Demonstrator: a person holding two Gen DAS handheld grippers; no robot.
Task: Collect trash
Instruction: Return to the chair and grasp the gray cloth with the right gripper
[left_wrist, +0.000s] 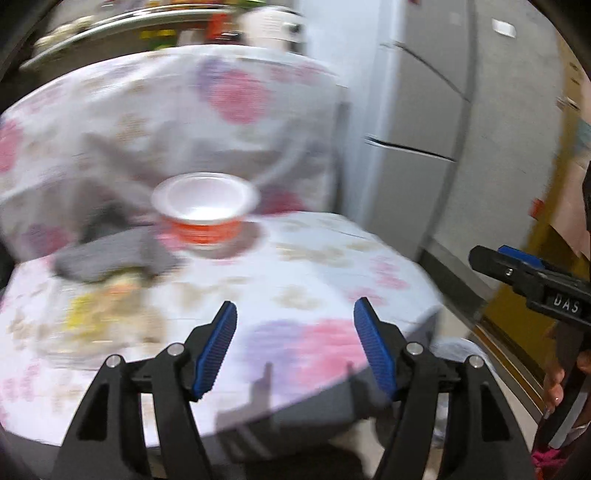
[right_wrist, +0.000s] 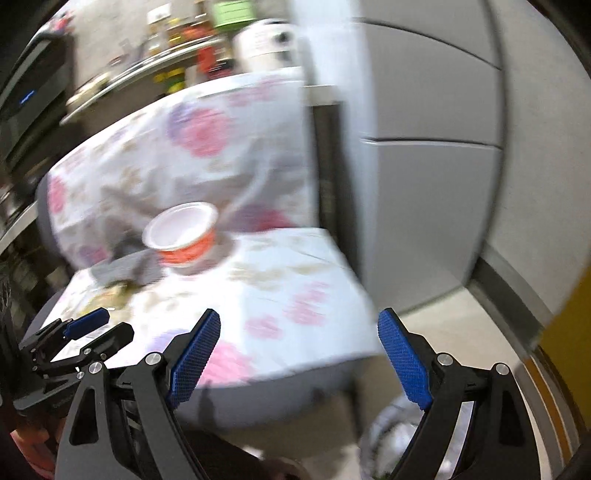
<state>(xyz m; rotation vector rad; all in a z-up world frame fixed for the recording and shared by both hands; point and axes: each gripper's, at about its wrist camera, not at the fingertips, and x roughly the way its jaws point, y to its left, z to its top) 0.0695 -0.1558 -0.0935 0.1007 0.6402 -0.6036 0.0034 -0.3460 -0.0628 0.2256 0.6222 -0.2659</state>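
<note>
Reaching for the cup (left_wrist: 205, 210) was judged the step in hand; an approach from the side, one finger inside the rim and one outside, was advised, with care taken not to crush the thin wall. Both tongs were seen spread and empty: left gripper (left_wrist: 294, 345), right gripper (right_wrist: 299, 356). The cup was found upright on the flowered cloth (left_wrist: 317, 258), well ahead of both, beside a grey wrapper (left_wrist: 110, 258). White inside, orange-red outside, seemingly empty; detail was blurred.
</note>
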